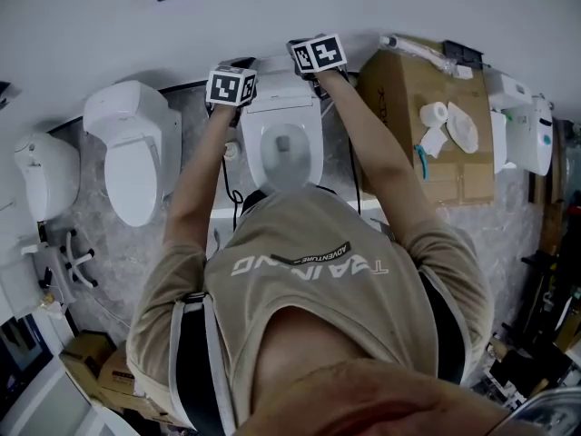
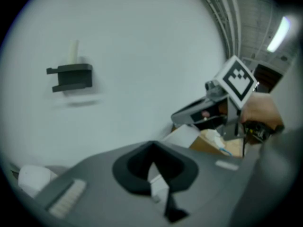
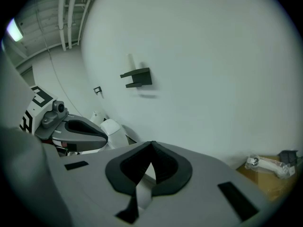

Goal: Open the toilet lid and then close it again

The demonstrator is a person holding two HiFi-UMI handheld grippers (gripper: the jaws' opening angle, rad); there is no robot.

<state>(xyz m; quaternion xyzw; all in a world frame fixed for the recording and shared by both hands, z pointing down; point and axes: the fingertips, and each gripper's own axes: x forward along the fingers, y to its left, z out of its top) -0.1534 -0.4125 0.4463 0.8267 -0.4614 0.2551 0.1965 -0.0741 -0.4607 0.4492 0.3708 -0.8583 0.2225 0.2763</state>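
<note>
We hold our left gripper [image 2: 151, 146] and right gripper [image 3: 152, 145] at the far top of the raised white plastic toilet lid [image 1: 283, 87], by the pale wall [image 1: 381, 3], each with jaws pinched shut on its thin edge.

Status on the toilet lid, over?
Left gripper, right gripper: both shut on the lid, at its edge. Lid up, bowl open. Nothing seen in its path.

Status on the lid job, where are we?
Done: white plastic toilet lid stands raised, white ceramic bowl exposed. In hand: left tongs and right tongs each pinch a white strip, apparently the lid's top edge. Left: lower it shut.
</note>
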